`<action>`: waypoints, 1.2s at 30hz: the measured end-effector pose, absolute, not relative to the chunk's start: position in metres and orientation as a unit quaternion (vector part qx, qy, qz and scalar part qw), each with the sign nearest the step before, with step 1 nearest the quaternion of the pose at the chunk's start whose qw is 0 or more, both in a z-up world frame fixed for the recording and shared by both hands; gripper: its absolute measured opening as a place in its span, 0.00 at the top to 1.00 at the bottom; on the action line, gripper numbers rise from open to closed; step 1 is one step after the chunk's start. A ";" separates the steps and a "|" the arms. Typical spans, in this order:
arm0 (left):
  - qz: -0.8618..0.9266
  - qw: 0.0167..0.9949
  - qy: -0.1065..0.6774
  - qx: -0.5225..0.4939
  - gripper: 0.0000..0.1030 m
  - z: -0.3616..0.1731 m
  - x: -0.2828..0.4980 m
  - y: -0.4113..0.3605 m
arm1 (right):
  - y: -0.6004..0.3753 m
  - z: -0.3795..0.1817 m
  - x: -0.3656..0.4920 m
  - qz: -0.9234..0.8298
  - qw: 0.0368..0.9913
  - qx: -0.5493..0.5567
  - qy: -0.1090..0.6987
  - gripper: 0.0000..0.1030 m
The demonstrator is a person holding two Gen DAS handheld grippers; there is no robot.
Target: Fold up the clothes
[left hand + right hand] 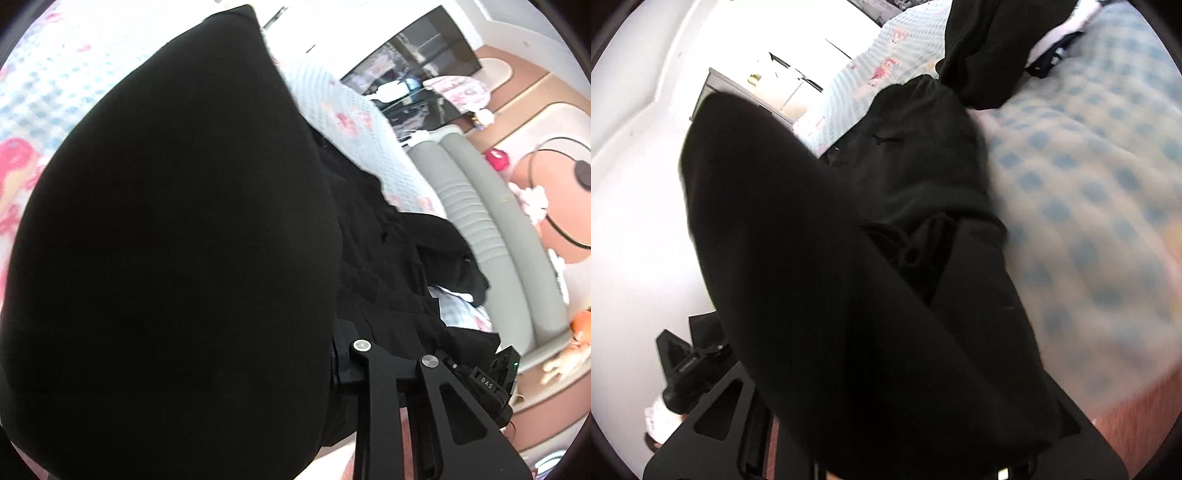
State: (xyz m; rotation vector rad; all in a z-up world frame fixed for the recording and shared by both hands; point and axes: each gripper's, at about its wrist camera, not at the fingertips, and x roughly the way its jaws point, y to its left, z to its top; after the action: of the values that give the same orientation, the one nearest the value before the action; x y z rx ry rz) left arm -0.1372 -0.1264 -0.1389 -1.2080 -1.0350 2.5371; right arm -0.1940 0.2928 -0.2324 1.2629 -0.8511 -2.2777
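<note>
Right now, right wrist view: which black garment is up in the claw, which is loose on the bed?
The big black garment draped over the right claw is lifted. The other black garment lies crumpled at the far end of the checked bedspread.

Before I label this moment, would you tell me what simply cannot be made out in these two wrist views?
- Left wrist view: the left gripper fingertips are buried under the black garment, so its grip is unreadable.
- Right wrist view: the right gripper fingertips are covered by the same black cloth.
- Right wrist view: the checked bedspread is blurred.
- Both views: the garment's type and full outline run past the picture edges.
</note>
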 end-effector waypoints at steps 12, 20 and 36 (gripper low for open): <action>0.778 0.127 -0.367 -0.494 0.72 -0.142 -0.047 -0.136 | 0.315 -0.211 -0.092 -0.755 0.231 0.542 -0.289 0.76; 0.761 0.180 -0.339 -0.523 0.55 -0.111 -0.096 -0.139 | 0.335 -0.196 -0.129 -0.731 0.269 0.537 -0.324 0.72; 0.850 0.069 -0.279 -0.441 0.21 -0.079 -0.233 -0.214 | 0.290 -0.121 -0.323 -0.850 0.238 0.389 -0.264 0.15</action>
State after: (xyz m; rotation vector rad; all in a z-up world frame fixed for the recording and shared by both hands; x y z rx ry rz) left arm -0.2329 -0.2141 -0.0794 -1.3264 -0.8405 2.5606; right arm -0.3227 0.2897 -0.1206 1.0647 -0.7236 -2.3286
